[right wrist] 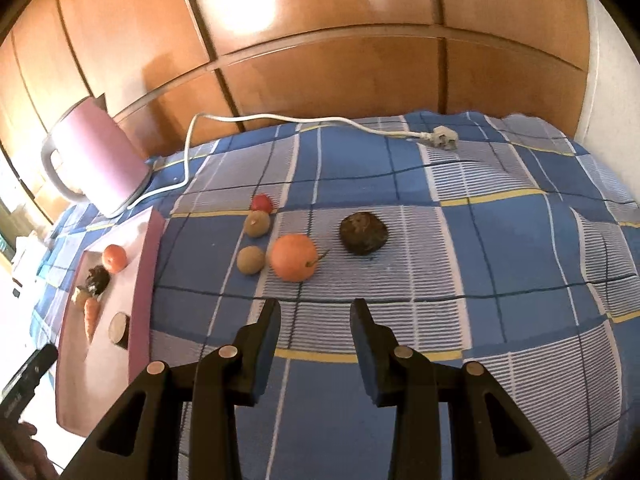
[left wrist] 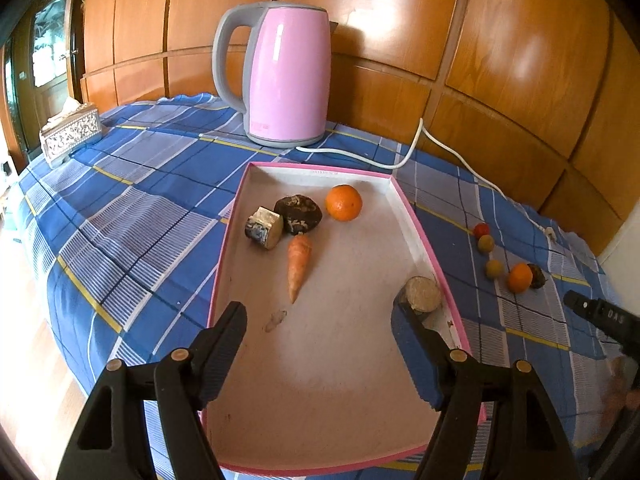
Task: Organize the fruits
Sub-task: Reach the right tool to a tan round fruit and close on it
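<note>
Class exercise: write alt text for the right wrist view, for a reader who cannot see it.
The open right gripper hovers over a blue checked tablecloth, facing an orange, a dark brown fruit, two small tan fruits and a small red one. At left, a pink tray holds a carrot and another orange, beside a pink kettle.

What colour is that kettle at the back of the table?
The kettle is pink with a grey handle and base, clearest in the left wrist view.
</note>
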